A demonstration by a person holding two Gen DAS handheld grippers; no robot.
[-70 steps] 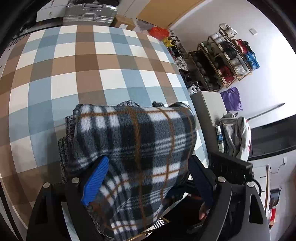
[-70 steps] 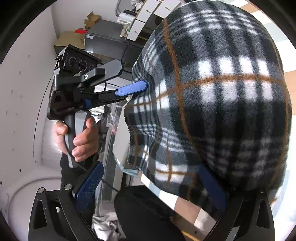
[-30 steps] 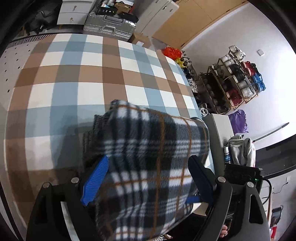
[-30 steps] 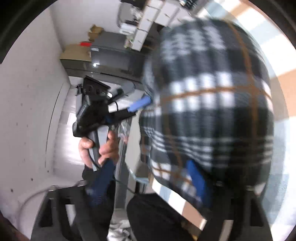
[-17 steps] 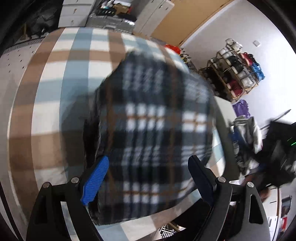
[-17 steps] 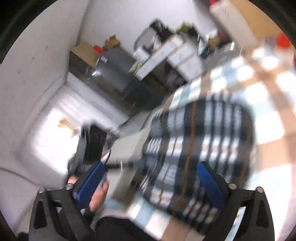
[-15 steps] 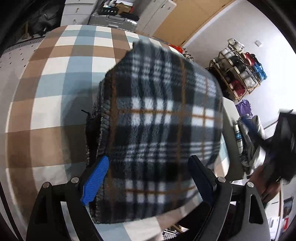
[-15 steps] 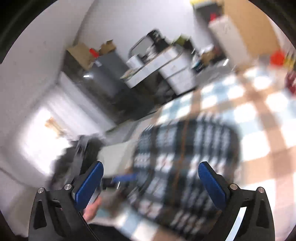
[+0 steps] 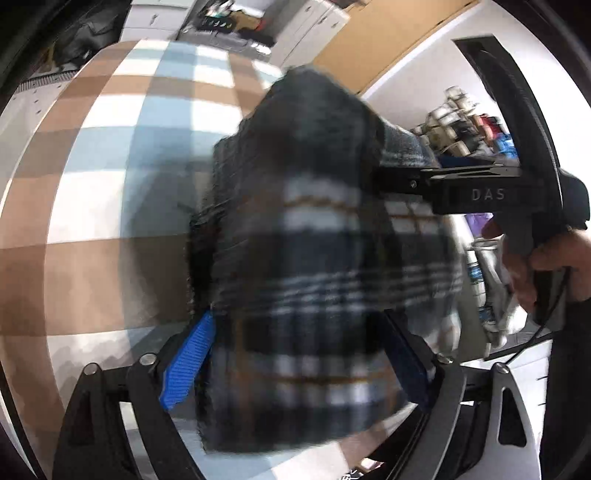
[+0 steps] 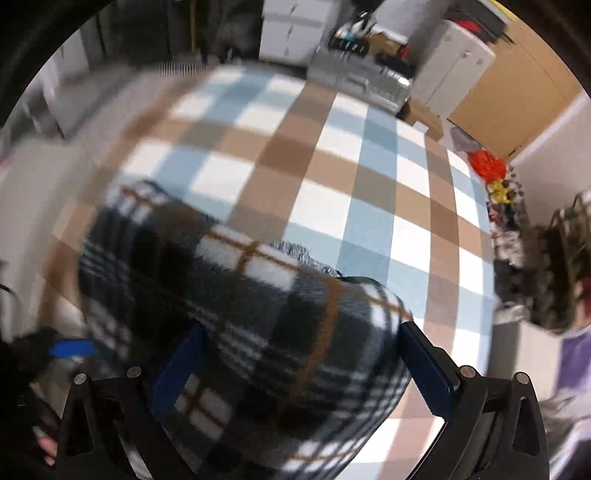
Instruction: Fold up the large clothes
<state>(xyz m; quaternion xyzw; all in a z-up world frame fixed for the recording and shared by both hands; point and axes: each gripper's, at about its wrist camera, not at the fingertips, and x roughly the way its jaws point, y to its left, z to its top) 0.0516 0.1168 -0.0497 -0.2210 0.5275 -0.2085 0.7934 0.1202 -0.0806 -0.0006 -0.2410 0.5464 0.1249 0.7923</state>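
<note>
A folded black, white and orange plaid fleece garment [image 9: 317, 280] lies as a thick bundle on the checked table [image 9: 92, 155]. It also shows in the right wrist view [image 10: 258, 317]. My left gripper [image 9: 295, 358] has its jaws wide apart on either side of the bundle's near end. My right gripper [image 10: 303, 365] is also open, its blue fingers [image 10: 428, 365] flanking the bundle's right end. In the left wrist view the right gripper [image 9: 406, 177] reaches in from the right against the bundle. Both views are motion-blurred.
The table is covered by a brown, blue and white checked cloth [image 10: 332, 166]. Shoe racks [image 9: 465, 133] stand by the right wall, white drawers [image 10: 291, 29] and a silver case [image 10: 369, 77] behind the table. A red bag [image 10: 487, 166] lies past the far corner.
The bundle has been set further onto the table. My right gripper swung round from the bundle's near side to its right end. Both views shifted quickly.
</note>
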